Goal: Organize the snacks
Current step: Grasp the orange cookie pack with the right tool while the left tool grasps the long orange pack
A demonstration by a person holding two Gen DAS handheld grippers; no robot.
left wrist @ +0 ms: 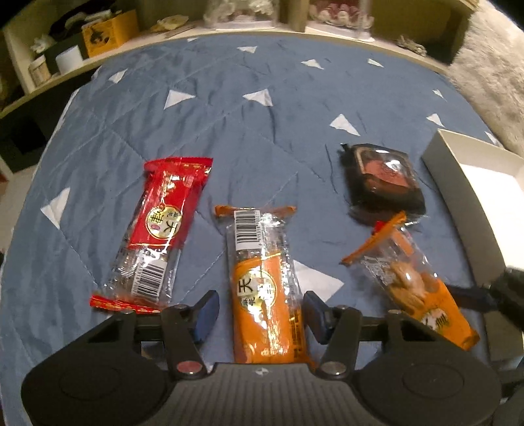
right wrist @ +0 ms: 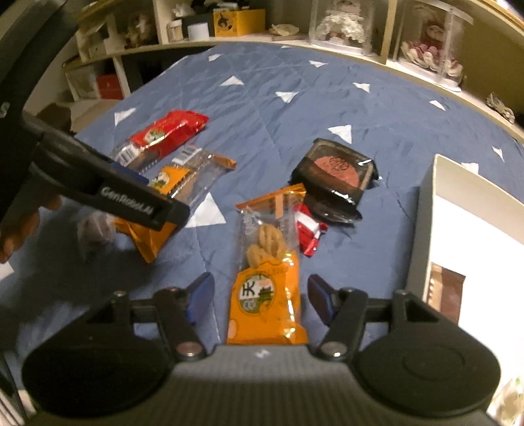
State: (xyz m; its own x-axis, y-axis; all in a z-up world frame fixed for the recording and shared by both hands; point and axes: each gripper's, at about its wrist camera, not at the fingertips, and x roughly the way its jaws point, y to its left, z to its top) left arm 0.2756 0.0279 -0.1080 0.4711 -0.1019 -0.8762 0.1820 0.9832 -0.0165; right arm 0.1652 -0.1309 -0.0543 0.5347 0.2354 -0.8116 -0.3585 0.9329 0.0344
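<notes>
On the blue quilt (left wrist: 229, 98) lie several snacks. My left gripper (left wrist: 262, 304) stands open, its blue pads on either side of an orange packet (left wrist: 265, 288) without pressing it. A red packet (left wrist: 160, 226) lies to its left. My right gripper (right wrist: 261, 293) is also open, straddling a second orange packet (right wrist: 267, 288) with biscuits showing through its clear end. Beyond that sits a dark tray with a round brown pastry (right wrist: 334, 177), and a small red-and-white packet (right wrist: 308, 232) lies beside it. In the right wrist view the left gripper's body (right wrist: 131, 196) covers part of the first orange packet.
A white box (right wrist: 425, 203) stands at the right on the quilt, with a brown packet (right wrist: 447, 291) inside. A small greyish wrapped item (right wrist: 95, 229) lies at the left. Shelves with boxes and clear display cases (right wrist: 340, 26) run along the far side.
</notes>
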